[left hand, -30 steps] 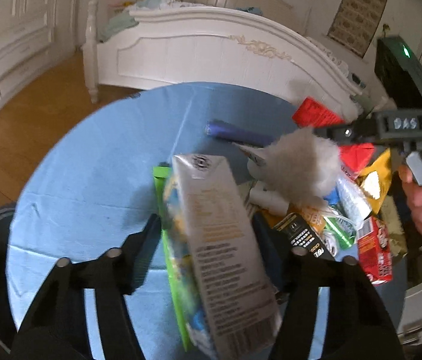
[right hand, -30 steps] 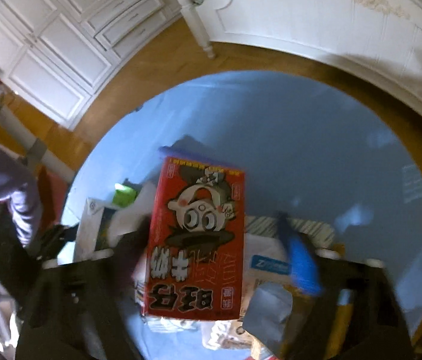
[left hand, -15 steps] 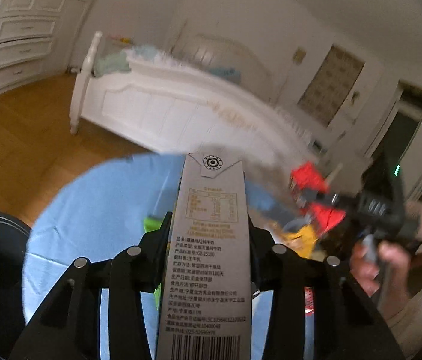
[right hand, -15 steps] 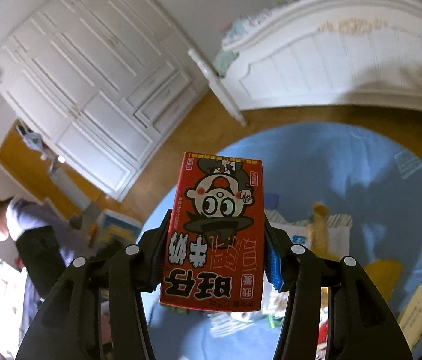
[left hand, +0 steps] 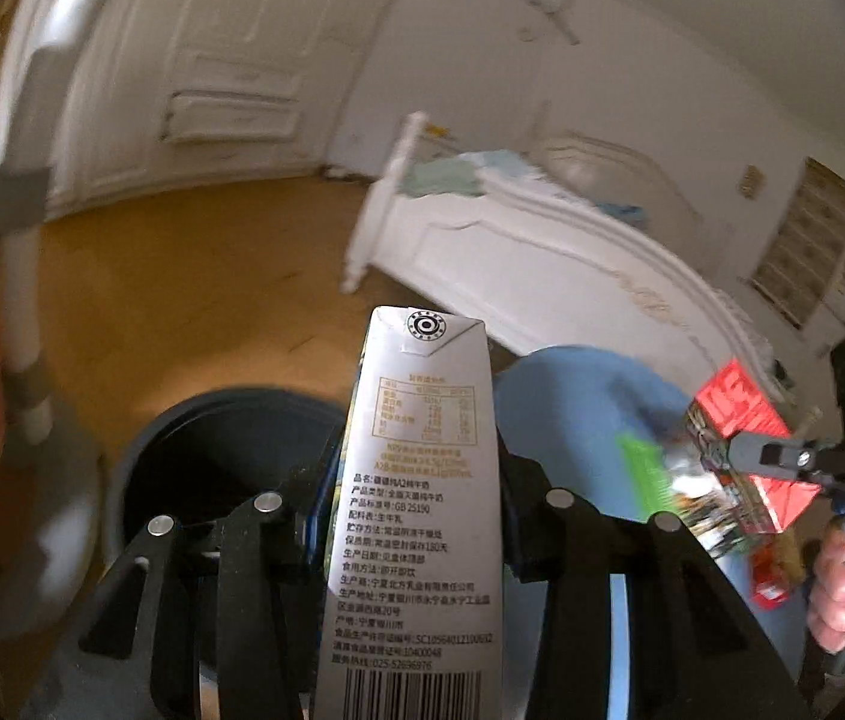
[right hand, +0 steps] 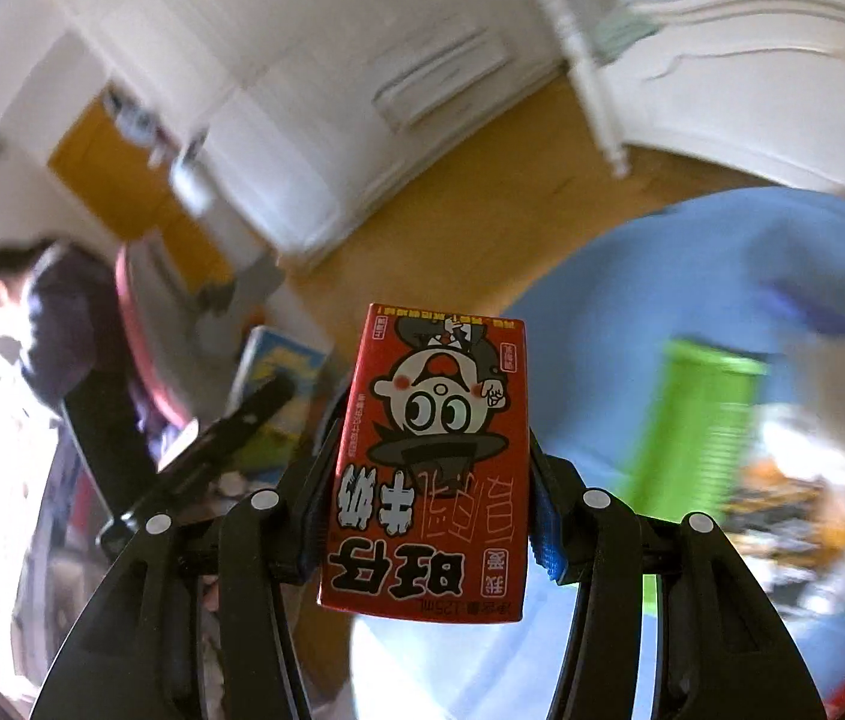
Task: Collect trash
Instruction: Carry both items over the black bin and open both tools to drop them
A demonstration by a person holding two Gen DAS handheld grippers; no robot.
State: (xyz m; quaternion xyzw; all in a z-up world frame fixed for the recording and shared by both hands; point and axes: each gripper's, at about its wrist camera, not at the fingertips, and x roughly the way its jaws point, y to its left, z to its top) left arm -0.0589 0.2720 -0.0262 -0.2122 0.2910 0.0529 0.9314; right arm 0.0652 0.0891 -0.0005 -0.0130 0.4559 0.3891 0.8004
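My left gripper is shut on a tall silver milk carton with printed text and a barcode, held upright above the floor. A dark round trash bin stands just behind and left of it. My right gripper is shut on a small red milk carton with a cartoon face, held in the air. It also shows in the left wrist view at the right, over the blue table.
Several wrappers and a green packet lie on the blue table. A white bed stands behind it. A person is at the left by white cabinets. The floor is wood.
Both grippers have swung left, away from the table, each carrying its carton. The trash bin has come into the middle of the left wrist view.
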